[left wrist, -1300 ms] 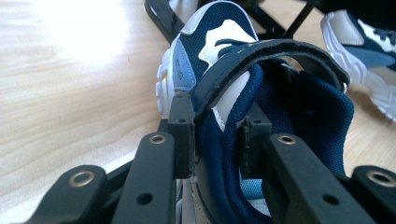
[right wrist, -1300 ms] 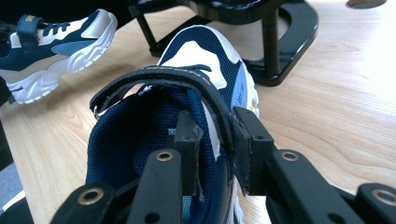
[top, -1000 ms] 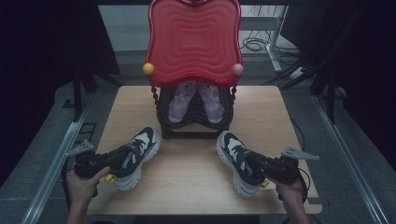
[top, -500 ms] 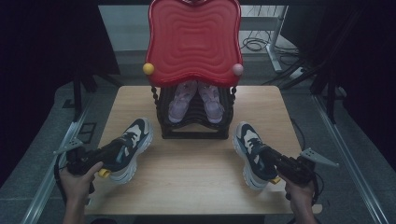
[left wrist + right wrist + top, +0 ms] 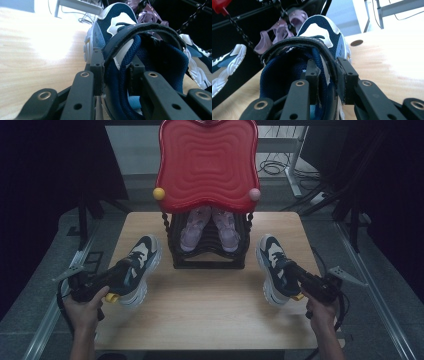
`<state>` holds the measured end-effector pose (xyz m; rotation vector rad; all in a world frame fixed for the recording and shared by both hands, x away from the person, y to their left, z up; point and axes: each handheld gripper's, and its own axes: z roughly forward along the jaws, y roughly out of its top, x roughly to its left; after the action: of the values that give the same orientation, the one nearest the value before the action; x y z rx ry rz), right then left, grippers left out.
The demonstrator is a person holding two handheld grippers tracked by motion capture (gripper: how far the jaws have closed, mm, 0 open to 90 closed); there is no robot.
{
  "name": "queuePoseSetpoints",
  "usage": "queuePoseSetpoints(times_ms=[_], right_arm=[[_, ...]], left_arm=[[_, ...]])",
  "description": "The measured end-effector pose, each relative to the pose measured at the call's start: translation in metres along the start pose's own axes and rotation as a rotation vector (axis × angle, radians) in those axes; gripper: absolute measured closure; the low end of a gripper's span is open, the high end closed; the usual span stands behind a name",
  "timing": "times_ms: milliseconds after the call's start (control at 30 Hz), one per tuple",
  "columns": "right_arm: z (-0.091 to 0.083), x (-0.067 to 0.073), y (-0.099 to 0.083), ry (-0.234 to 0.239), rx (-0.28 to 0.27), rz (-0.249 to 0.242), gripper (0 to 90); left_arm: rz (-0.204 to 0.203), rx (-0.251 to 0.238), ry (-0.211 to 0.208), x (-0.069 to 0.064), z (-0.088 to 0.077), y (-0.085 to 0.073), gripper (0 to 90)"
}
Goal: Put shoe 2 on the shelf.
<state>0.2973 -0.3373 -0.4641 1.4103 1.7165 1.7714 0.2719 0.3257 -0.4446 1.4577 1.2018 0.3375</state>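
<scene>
The left gripper [image 5: 117,280], held low in the person's left hand [image 5: 85,307] with the forearm coming up from the near edge, points forward and inward, its jaws clamped on the collar of the left sneaker [image 5: 137,267], one jaw inside the opening and one against the outer side. The right gripper [image 5: 295,282], in the right hand [image 5: 320,310], mirrors that pose and grips the collar of the right sneaker [image 5: 275,265] the same way. Both sneakers sit on the wooden tabletop [image 5: 210,312], toes pointing away, flanking the black shoe rack [image 5: 207,247] that holds pink sandals [image 5: 207,227] under a red wavy panel [image 5: 207,165].
</scene>
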Motion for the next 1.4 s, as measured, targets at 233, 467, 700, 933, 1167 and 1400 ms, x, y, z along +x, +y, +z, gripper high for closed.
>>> queuePoseSetpoints(times_ms=[233, 467, 700, 933, 1167, 1400], right_arm=[[0.001, -0.003, 0.015, -0.004, -0.02, 0.012, 73.0], [-0.004, -0.004, 0.028, -0.022, -0.043, 0.028, 73.1], [-0.005, -0.001, 0.044, -0.029, -0.069, 0.011, 73.1], [-0.002, 0.009, 0.063, -0.024, -0.075, -0.025, 73.1], [0.003, 0.014, 0.069, -0.009, -0.09, -0.025, 73.1], [0.003, 0.011, 0.076, 0.015, -0.14, 0.01, 73.1]], left_arm=[[-0.026, -0.021, -0.008, 0.003, 0.003, 0.011, 72.4], [-0.038, -0.045, 0.006, 0.009, 0.003, 0.024, 72.5], [-0.037, -0.076, 0.009, 0.012, 0.006, 0.038, 72.5], [-0.044, -0.111, -0.002, 0.013, 0.012, 0.05, 72.5], [-0.04, -0.141, -0.011, 0.01, 0.01, 0.064, 72.6], [-0.035, -0.161, -0.016, 0.007, 0.012, 0.074, 72.6]])
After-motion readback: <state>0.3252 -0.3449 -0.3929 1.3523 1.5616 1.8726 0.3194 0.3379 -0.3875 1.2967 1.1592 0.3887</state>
